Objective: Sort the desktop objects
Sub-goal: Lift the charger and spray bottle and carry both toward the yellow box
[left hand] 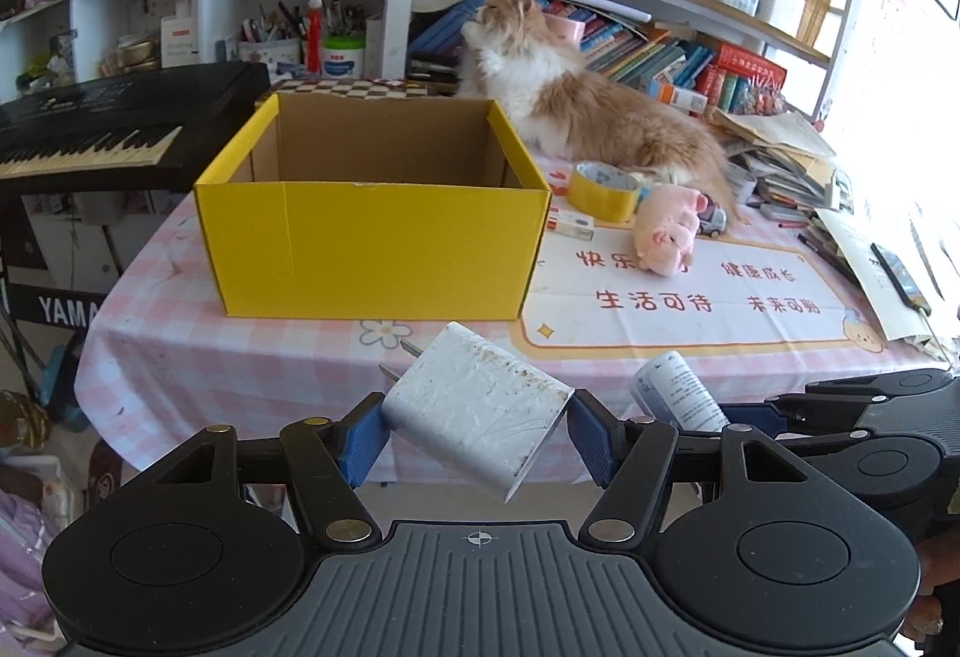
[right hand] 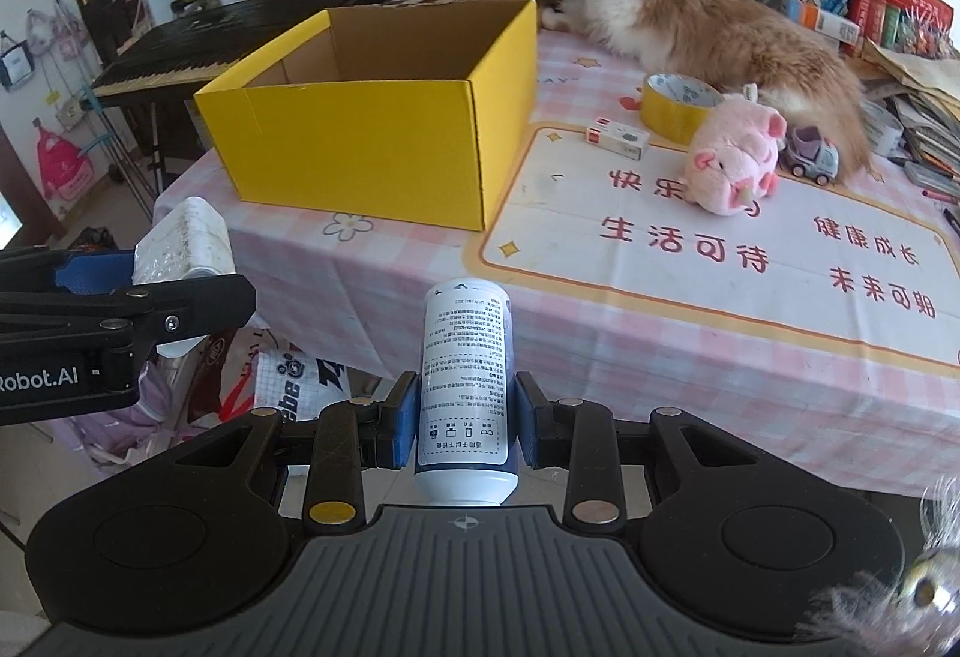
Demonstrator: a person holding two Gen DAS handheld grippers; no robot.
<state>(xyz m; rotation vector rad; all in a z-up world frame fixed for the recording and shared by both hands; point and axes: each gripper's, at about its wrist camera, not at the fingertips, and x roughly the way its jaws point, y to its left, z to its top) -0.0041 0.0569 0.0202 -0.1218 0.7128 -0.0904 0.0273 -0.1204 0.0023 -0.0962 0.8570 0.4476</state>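
A pink checked tabletop (left hand: 180,357) fills a cluttered room of shelves. A yellow box (left hand: 372,237) stands open at 11 o'clock of the left view, near the front edge. A cat (right hand: 690,27) lies at 1 o'clock, with a tape roll (right hand: 678,108) and pink plush (right hand: 732,159) beside it. The front strip is bare. The left tool (left hand: 477,432) pinches a white charger (left hand: 474,411). The right tool (right hand: 465,420) clamps a white bottle (right hand: 465,357).
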